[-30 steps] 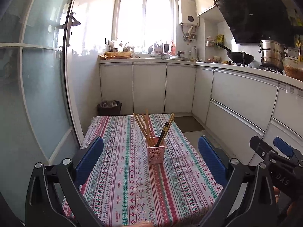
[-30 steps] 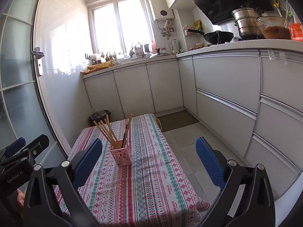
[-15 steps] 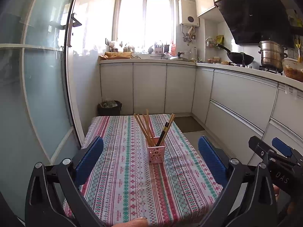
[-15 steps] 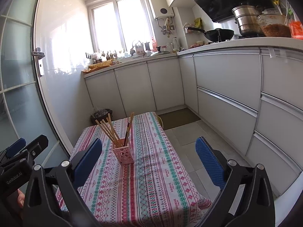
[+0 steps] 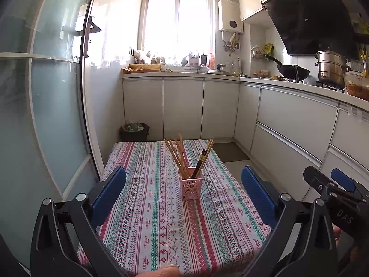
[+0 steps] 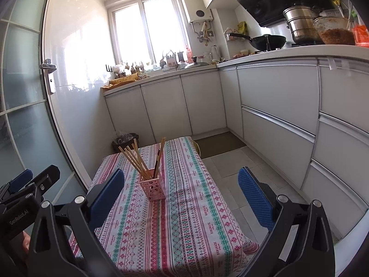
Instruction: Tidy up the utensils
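A pink perforated holder (image 5: pixel 191 188) stands upright near the middle of a table with a striped patterned cloth (image 5: pixel 147 219). Several wooden chopsticks (image 5: pixel 177 155) and a dark one lean in it. It also shows in the right wrist view (image 6: pixel 153 189) with the chopsticks (image 6: pixel 136 159). My left gripper (image 5: pixel 183 191) is open and empty, held above the near end of the table. My right gripper (image 6: pixel 181 190) is open and empty, to the right of the left one. Each gripper shows at the edge of the other's view.
White kitchen cabinets (image 5: pixel 293 124) run along the right and far side. A frosted glass door (image 5: pixel 46 106) stands close on the left. A dark bin (image 5: pixel 135 131) sits beyond the table's far end. A wok and pots (image 6: pixel 297 25) are on the counter.
Both grippers have drifted slightly back and up from the table. The holder and chopsticks have not moved.
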The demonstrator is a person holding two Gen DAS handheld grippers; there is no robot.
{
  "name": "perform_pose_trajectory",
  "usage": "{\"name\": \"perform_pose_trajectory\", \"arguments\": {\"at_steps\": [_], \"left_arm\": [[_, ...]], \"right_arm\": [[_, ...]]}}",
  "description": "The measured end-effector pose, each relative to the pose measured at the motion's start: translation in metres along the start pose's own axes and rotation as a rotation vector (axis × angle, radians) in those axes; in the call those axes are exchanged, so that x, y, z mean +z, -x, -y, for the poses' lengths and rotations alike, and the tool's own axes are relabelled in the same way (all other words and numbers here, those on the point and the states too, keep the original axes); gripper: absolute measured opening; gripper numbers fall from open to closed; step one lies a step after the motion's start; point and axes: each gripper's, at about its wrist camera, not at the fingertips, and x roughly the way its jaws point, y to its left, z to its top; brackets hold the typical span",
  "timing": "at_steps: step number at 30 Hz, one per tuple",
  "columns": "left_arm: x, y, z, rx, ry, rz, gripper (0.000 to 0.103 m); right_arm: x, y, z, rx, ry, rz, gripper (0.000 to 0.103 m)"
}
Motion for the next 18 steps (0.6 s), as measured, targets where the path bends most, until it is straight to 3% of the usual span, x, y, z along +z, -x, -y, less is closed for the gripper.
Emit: {"name": "perform_pose_trajectory", "arguments": {"at_steps": [18], "left_arm": [[0.0009,-0.0017,-0.0002,0.011,0.004,-0.009,0.096]], "right_arm": [[-0.0023,-0.0052,-0.0021,0.012,-0.001,-0.020,0.096]]}}
